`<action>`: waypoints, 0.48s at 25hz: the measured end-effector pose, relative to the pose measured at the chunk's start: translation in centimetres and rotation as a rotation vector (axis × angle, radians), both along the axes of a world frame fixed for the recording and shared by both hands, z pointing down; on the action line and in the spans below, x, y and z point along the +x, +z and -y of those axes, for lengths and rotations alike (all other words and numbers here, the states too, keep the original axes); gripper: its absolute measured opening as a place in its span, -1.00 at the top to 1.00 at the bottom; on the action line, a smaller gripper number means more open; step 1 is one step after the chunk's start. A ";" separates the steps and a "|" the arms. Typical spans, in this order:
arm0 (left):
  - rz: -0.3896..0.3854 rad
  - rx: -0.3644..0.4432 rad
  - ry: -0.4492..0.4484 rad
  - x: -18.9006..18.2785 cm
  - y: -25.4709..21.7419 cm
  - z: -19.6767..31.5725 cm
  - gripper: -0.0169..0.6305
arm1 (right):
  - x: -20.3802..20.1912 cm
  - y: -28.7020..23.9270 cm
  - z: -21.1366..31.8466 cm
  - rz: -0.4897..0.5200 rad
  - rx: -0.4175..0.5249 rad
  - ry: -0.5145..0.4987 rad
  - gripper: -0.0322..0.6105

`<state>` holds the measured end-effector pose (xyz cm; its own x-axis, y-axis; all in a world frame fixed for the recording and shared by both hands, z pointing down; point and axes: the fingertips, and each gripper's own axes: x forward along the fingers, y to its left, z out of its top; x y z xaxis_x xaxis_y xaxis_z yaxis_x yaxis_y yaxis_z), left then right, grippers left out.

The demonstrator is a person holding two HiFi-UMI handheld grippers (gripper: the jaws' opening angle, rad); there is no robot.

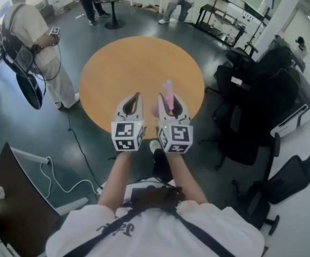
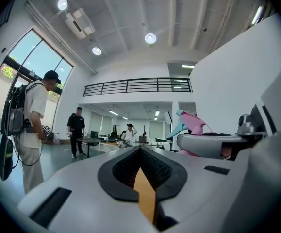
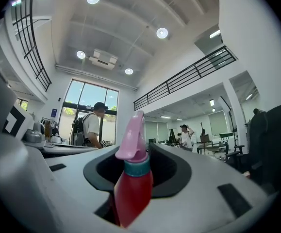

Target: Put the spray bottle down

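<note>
My right gripper clamps the body of the red plastic pink-headed spray bottle (light, slick, I'd judge); left gripper closed, empty.

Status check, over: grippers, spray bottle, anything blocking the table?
Left gripper shut, empty. Right gripper shut on spray bottle, upright, over near edge of round table. Nothing on the tabletop in the way.

spray bottle above table, person left

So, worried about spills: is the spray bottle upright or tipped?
Upright: the spray bottle stands clamped in the right gripper, pink head above red body.
</note>
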<state>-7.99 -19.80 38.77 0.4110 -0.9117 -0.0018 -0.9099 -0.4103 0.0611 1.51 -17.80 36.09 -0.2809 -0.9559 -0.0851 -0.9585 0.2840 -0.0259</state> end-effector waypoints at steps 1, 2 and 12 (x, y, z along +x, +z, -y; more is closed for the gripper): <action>-0.002 -0.005 0.000 0.1 0.3 1.0 0.94 | 0.1 0.3 1.1 0.001 -0.003 -0.006 0.42; -0.006 -0.012 0.003 0.3 0.5 2.0 0.94 | 0.2 0.6 2.2 0.002 -0.008 -0.011 0.42; -0.001 -0.007 0.024 4.6 -0.2 12.5 0.94 | 3.7 0.7 13.5 0.003 -0.027 -0.035 0.42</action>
<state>-3.34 -32.33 38.54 0.4328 -0.9015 0.0043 -0.8997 -0.4316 0.0648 5.18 -31.27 36.81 -0.3136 -0.9477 -0.0599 -0.9480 0.3160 -0.0370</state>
